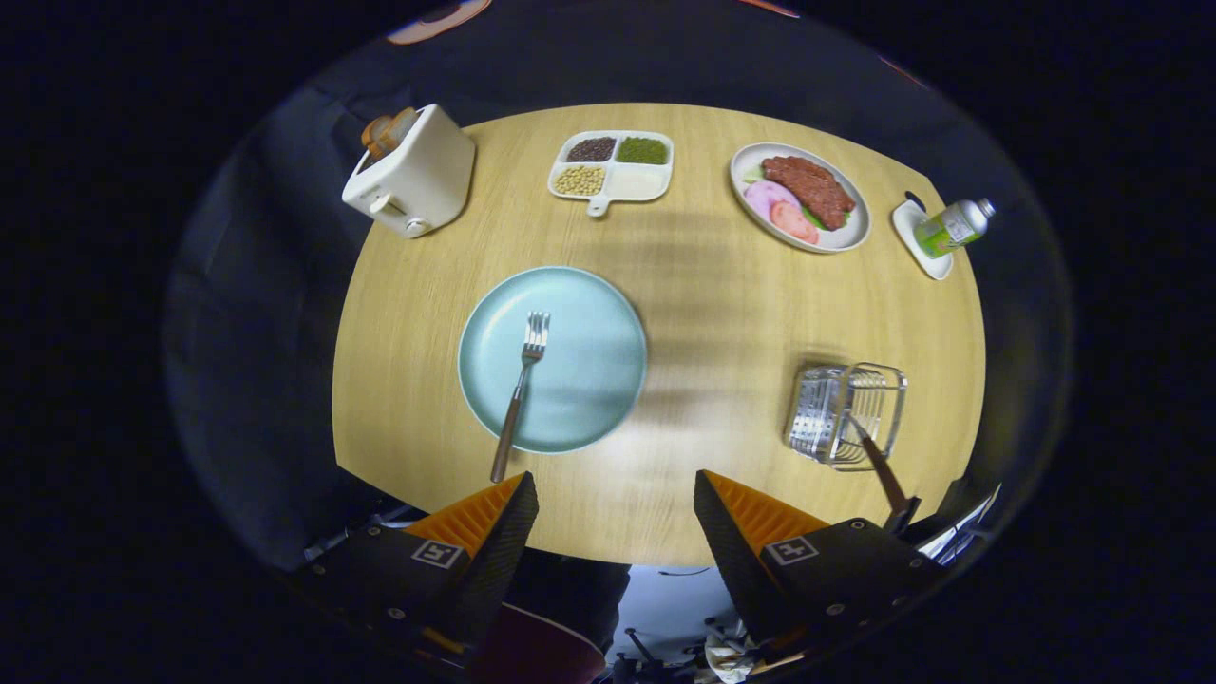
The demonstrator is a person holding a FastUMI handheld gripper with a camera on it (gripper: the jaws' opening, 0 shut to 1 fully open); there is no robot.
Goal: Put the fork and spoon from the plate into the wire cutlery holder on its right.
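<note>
Table (722, 313) edge hides claw (616, 499) base — fingers apart, empty.

Fork (521, 385) on plate (589, 380); spoon (879, 470) in holder (845, 413)

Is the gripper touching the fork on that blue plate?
Apart. In the gripper view the open gripper holds nothing, and bare table shows between its fingertips and the fork, which lies on the plate ahead of them.

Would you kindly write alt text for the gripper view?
A fork lies on a blue plate ahead of the open, empty hand-held gripper; to the plate's right, a wire cutlery holder holds one utensil.
</note>
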